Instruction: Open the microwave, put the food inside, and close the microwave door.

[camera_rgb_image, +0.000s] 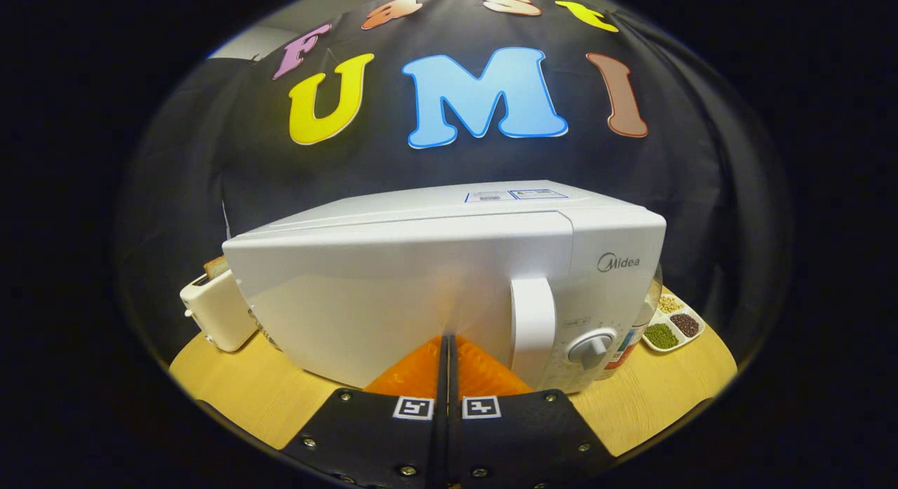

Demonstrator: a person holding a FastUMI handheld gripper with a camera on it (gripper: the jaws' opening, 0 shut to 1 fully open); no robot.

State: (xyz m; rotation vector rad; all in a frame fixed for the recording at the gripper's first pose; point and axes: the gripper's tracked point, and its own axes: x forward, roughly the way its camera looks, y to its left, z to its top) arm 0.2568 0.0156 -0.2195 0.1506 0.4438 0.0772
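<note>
Closed gripper tips against the front of a shut microwave.

The gripper (447,349) has its two fingers pressed together with nothing between them, their tips touching or just short of the white door (379,299) of the microwave (449,264), which stands shut on the wooden table (652,398). The door handle (533,327) is just at 1 o'clock from the fingertips, and the round dial (591,349) sits beyond it at 3 o'clock. A white toaster (217,310) with a slice of bread (215,266) in its slot stands at 9 o'clock of the microwave, and a divided dish of grains (673,325) lies at 3 o'clock behind its right corner.
</note>
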